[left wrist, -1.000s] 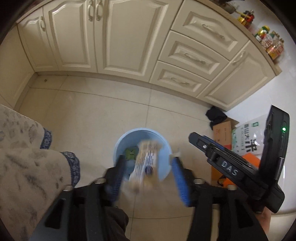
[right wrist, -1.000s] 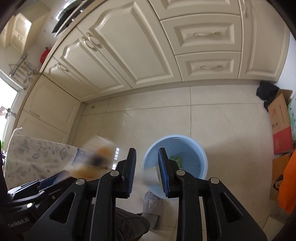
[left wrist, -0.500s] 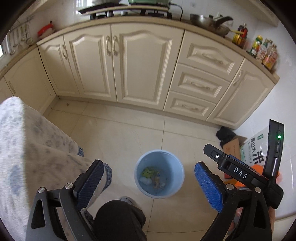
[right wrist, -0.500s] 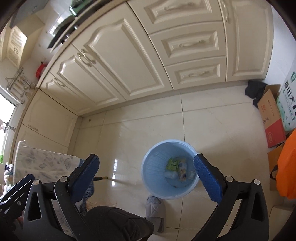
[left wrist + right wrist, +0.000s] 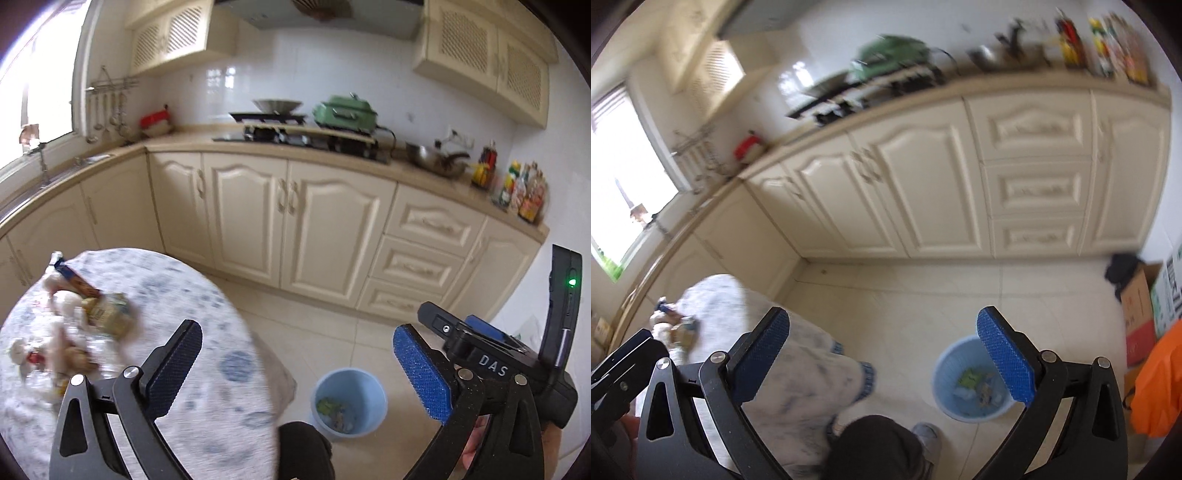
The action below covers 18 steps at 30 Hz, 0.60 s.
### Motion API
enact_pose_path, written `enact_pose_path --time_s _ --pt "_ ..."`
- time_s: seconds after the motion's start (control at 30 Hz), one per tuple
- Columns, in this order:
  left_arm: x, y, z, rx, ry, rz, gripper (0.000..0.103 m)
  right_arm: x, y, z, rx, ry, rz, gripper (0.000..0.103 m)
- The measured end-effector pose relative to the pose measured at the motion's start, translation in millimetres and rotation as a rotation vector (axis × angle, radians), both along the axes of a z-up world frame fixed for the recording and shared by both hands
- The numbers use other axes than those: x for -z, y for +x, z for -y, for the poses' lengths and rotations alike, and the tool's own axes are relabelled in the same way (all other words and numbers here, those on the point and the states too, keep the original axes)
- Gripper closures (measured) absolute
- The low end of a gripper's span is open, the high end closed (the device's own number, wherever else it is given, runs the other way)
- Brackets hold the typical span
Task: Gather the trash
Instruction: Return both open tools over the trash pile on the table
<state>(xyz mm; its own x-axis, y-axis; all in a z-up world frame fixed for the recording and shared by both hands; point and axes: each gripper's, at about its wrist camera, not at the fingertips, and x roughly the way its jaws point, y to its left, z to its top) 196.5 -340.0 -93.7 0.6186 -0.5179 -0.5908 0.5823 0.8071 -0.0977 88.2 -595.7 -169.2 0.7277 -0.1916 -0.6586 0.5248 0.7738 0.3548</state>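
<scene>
Left gripper point(image 5: 297, 363) just opened wide, empty; right gripper point(image 5: 882, 350) same; trash in bin point(image 5: 349, 404).

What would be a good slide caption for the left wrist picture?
Open, empty left gripper above the tablecloth, leftover trash at left, blue bin on the floor.

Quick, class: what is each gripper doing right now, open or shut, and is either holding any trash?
Left gripper: open wide, jaws have just been opening, nothing between them.
Right gripper: open wide, nothing held.
</scene>
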Motion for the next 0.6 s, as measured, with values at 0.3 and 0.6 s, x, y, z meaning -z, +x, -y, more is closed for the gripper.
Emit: enact_pose_path --time_s 0.3,0.6 --pt "-28 -66 -134 -0.176 -0.073 0.116 0.001 -74 28 -102 -0.151 -0.121 0.105 0.000" --pt "-37 -127 -237 -0.358 -0.121 0.188 0.001 -115 49 -216 -0.321 -0.234 0.192 0.000"
